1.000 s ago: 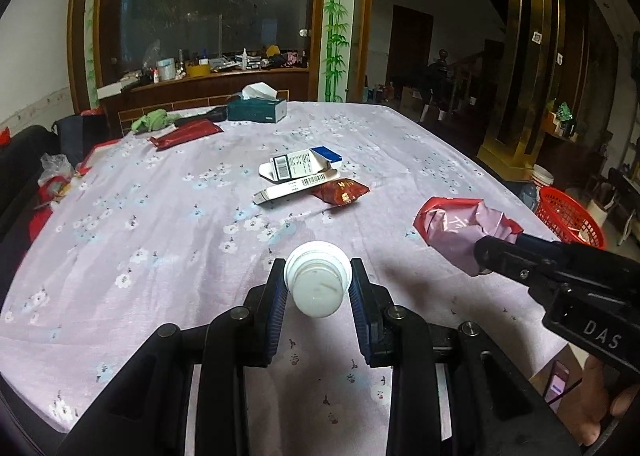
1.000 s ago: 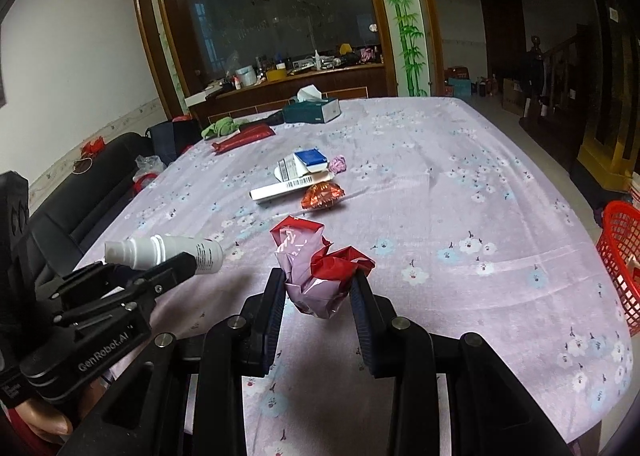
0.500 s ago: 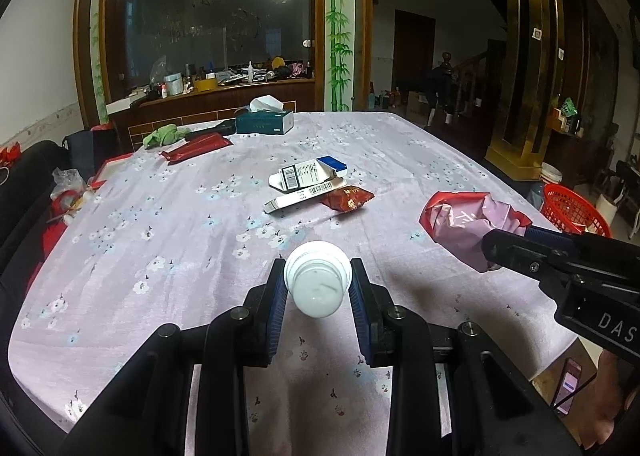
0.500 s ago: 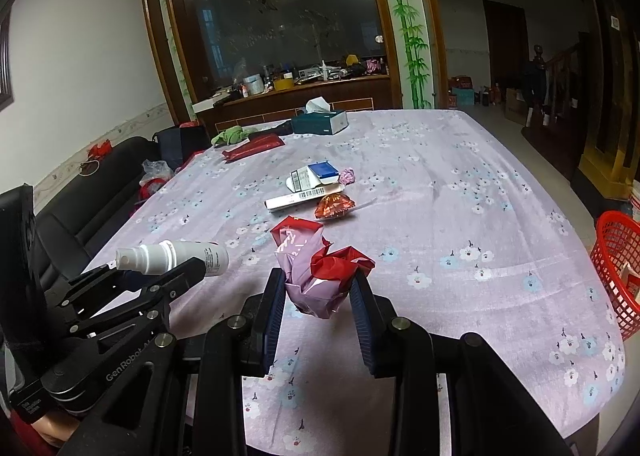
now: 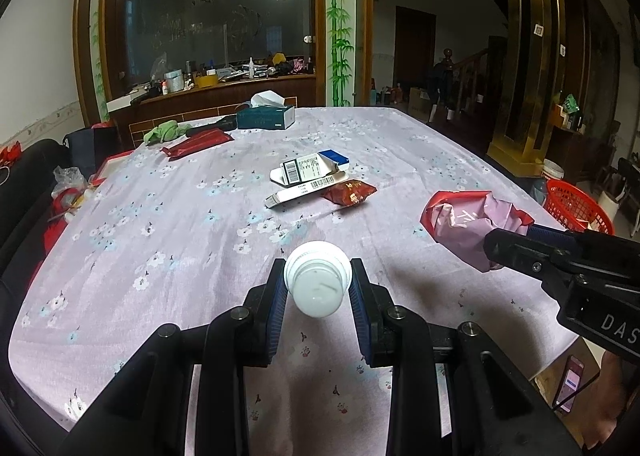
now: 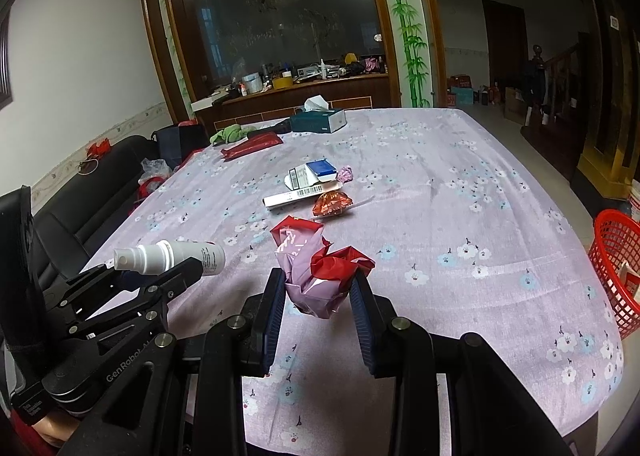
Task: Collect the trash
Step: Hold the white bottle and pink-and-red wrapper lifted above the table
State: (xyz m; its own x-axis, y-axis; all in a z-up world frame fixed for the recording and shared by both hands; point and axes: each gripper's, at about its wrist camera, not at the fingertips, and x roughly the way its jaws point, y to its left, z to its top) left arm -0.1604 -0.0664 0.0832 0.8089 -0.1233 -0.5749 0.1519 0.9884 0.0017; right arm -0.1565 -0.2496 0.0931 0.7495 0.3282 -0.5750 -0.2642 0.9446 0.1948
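Note:
My left gripper (image 5: 318, 288) is shut on a white spray bottle (image 5: 318, 283), held above the near part of the table; the bottle also shows in the right wrist view (image 6: 172, 256). My right gripper (image 6: 320, 288) is shut on a crumpled red and pink wrapper (image 6: 316, 268), also seen in the left wrist view (image 5: 468, 219). On the flowered tablecloth (image 5: 160, 215) lie a white carton (image 5: 308, 171), a long white box (image 5: 304, 191) and a red snack packet (image 5: 350, 191). A red basket (image 6: 618, 268) stands on the floor to the right.
At the table's far end are a tissue box (image 5: 266, 115), a red packet (image 5: 196, 143) and a green cloth (image 5: 164, 131). A black sofa (image 6: 80, 191) runs along the left side. A small pink scrap (image 6: 345, 175) lies by the cartons.
Both grippers have drawn back and risen a little from the table, still holding the bottle and the wrapper. More of the table shows now.

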